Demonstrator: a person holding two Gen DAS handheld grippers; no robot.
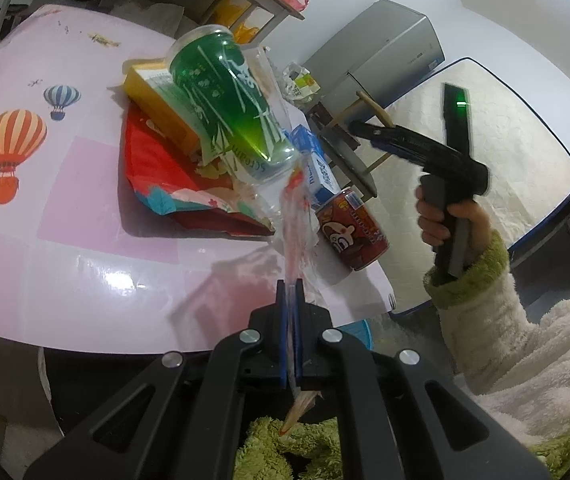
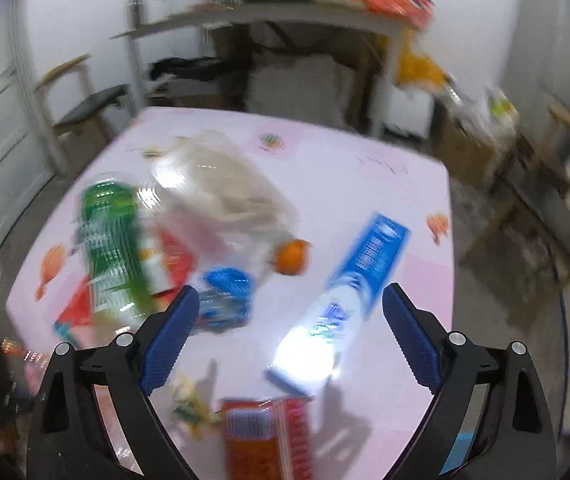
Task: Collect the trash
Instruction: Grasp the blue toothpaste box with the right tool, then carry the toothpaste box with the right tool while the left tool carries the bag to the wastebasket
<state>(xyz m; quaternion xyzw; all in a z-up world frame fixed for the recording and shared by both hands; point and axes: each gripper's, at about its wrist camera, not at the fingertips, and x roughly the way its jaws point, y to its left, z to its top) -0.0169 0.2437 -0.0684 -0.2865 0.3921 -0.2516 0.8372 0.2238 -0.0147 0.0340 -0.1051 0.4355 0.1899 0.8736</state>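
My left gripper is shut on the edge of a clear plastic bag that holds trash: a green cup, a yellow box, a red wrapper and a small blue carton. A red can lies beside the bag on the pink table. My right gripper is open above the table, over a blue-and-white carton. The right view is blurred. An orange and a red packet lie near it. The right gripper also shows in the left view.
A grey cabinet and a mattress stand beyond the table's right edge. A wooden chair sits close to that edge. A cluttered shelf and another chair stand behind the table.
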